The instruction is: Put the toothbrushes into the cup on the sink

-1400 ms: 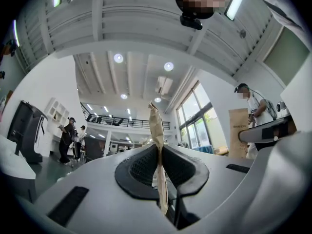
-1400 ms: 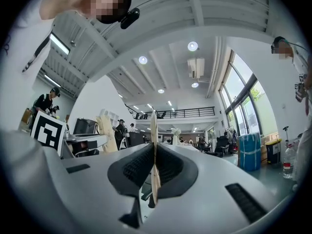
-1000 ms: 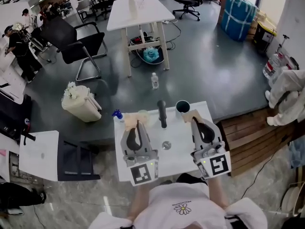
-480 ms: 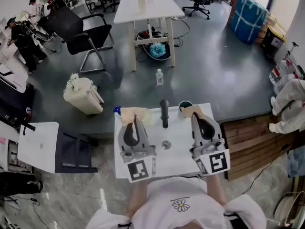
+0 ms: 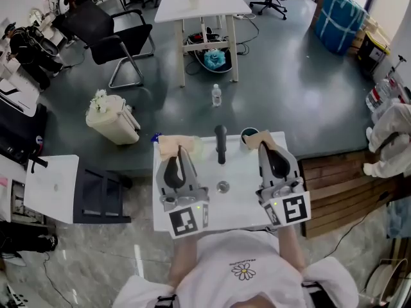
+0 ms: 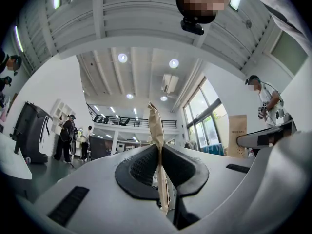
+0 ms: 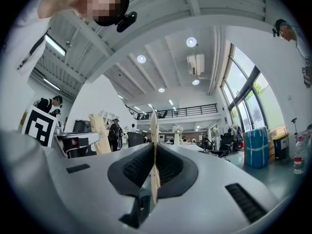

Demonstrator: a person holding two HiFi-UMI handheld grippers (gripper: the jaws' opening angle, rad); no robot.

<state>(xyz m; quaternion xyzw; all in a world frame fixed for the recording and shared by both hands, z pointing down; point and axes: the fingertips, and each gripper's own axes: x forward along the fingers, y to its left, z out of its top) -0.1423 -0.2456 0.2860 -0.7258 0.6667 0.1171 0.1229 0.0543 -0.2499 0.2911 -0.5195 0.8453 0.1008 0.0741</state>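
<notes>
Over the white sink top (image 5: 192,204), my left gripper (image 5: 179,151) is shut on a flat tan paper packet (image 5: 173,144). In the left gripper view that packet (image 6: 157,130) stands upright, pinched between the jaws of the left gripper (image 6: 159,165). My right gripper (image 5: 264,147) is shut on a second tan packet (image 5: 255,139), whose thin edge (image 7: 154,126) rises from the jaws of the right gripper (image 7: 154,165). The dark cup (image 5: 247,134) sits at the sink's far edge, just left of the right packet. No bare toothbrush shows.
A black faucet (image 5: 220,144) stands at the far middle of the sink, with a round drain (image 5: 223,187) in front of it. A blue-capped item (image 5: 155,137) is at the far left corner. Beyond lie a bottle (image 5: 216,95), a white bin (image 5: 113,122) and a wooden platform (image 5: 334,185).
Both grippers stay shut on their packets and have shifted only slightly over the sink. The head view has drifted a little.
</notes>
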